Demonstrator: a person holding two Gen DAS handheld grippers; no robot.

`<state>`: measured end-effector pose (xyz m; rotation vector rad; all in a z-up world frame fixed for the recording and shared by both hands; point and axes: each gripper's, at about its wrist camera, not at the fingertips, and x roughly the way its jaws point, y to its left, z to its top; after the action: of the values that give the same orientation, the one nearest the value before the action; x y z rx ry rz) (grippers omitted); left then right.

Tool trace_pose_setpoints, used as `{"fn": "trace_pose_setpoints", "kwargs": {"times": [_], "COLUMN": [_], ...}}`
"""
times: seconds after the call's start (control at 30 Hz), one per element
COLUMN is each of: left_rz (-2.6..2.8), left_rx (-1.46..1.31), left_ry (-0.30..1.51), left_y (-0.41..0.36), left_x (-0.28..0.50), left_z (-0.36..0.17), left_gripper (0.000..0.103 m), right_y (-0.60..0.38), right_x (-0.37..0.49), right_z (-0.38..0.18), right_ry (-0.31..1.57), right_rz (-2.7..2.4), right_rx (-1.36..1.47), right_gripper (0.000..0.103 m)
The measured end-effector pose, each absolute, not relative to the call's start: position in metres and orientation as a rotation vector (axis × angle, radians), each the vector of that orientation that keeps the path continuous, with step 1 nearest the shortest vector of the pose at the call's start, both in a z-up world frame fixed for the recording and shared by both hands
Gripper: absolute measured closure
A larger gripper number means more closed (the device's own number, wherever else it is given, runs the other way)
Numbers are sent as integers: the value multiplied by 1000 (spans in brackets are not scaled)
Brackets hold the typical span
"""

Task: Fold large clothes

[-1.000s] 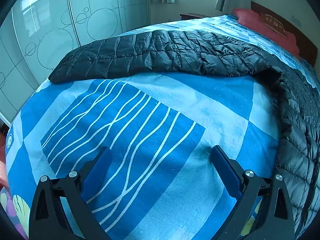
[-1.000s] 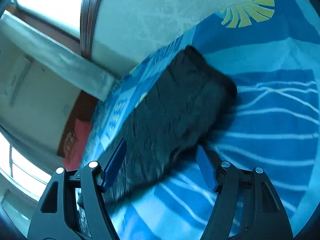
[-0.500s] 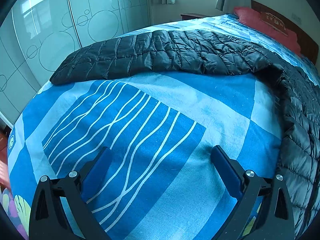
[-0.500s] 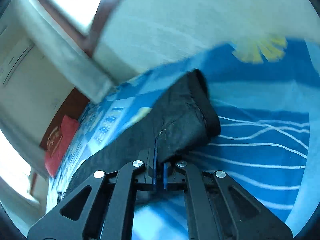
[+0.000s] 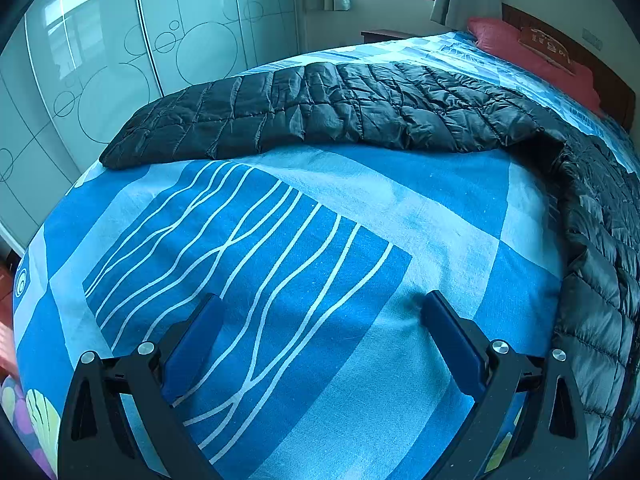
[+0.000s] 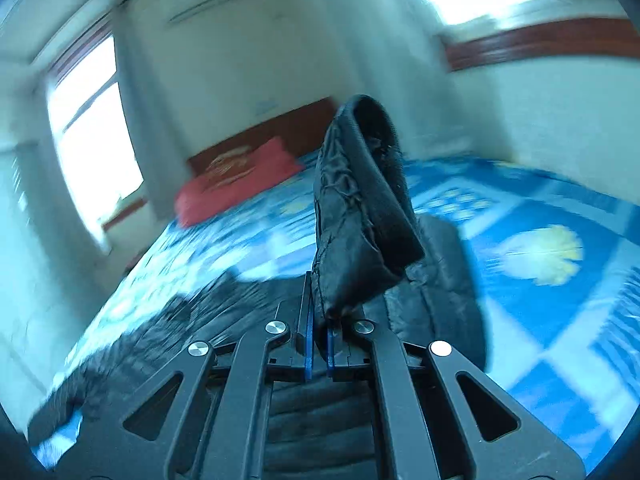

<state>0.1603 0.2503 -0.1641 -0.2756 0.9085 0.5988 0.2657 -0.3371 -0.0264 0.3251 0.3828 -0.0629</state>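
Clearly one black quilted jacket lay spread across the bed, its sleeve end lifted clear in the right gripper, whose jaws were clamped on it; the step looked like folding that sleeve inward, so next it needed laying over the body. One left gripper hovered apart, empty; one red pillow

your black quilted puffer jacket lies spread across the blue patterned bed, one sleeve stretched out flat toward the wardrobe side. the other sleeve's cuff sticks up, pinched and lifted off the bed.
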Motion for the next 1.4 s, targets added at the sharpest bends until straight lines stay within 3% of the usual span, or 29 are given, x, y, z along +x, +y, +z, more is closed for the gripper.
{"fn": "trace_pose_setpoints", "kwargs": {"times": [0.4, 0.7, 0.77, 0.9, 0.93, 1.17, 1.33, 1.4], "left_rz": [595, 594, 594, 594, 594, 595, 599, 600], "left_rx": [-280, -279, -278, -277, -277, -276, -269, -269], "left_ry": [891, 883, 884, 884, 884, 885, 888, 888], "left_y": [249, 248, 249, 249, 249, 249, 248, 248], "left_x": [157, 155, 155, 155, 155, 155, 157, 157], "left_z": [-166, -166, -166, -166, -166, -166, -166, -166], "left_gripper": [4, 4, 4, 4, 4, 4, 4, 4], "right_y": [-115, -29, -14, 0, -1, -97, -256, -311], "right_x": [338, 371, 378, 373, 367, 337, 358, 366], "right_z": [-75, -114, -128, -134, -130, -71, -58, -65], "right_ry": [578, 725, 785, 821, 812, 710, 676, 682], "right_rz": [188, 295, 317, 416, 446, 460, 123, 9], "right_rx": [82, -9, -41, -71, -65, 39, 119, 166], "right_gripper": [99, 97, 90, 51, 49, 53, 87, 95]}}
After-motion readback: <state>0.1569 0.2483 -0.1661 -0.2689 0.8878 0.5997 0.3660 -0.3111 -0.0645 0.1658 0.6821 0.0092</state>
